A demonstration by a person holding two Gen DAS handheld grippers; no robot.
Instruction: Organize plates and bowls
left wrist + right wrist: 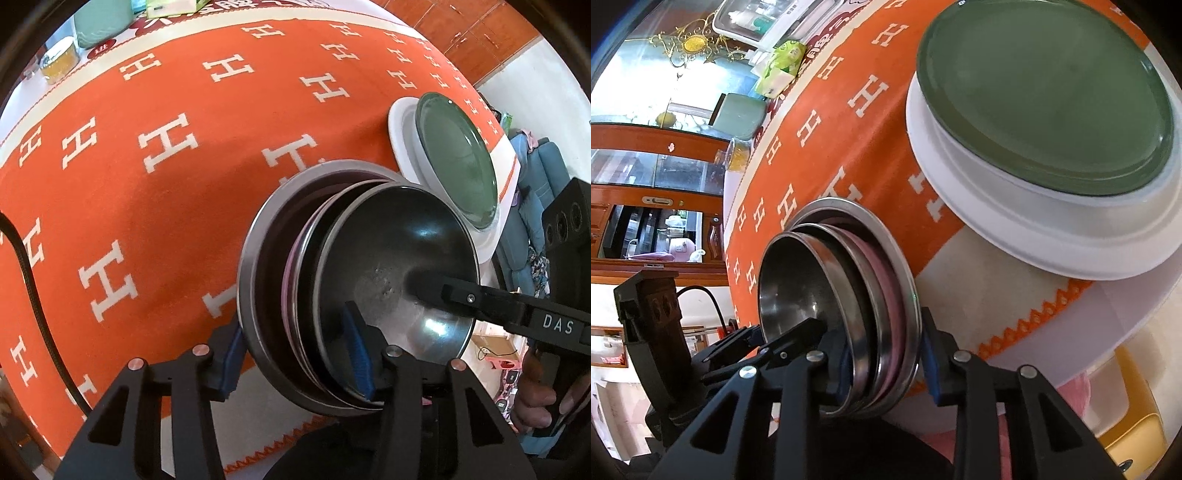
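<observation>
A nested stack of steel bowls (369, 273), with a pink one between them, is held at the edge of the orange table. My left gripper (295, 362) is shut on the stack's rim, blue pads on either side. My right gripper (886, 365) is shut on the same stack (849, 295) from the other side; its finger (461, 295) reaches into the top bowl in the left wrist view. Beyond, a green plate (458, 158) lies on white plates (402, 133); in the right wrist view the green plate (1045, 92) sits on the white plates (1015, 221).
The orange tablecloth (166, 184) with white H marks covers the table. A green container (99, 22), a small yellow tub (59, 61) and a tissue pack (781, 64) stand at the far end. A wooden cabinet (646, 184) is behind. A black cable (33, 280) hangs at left.
</observation>
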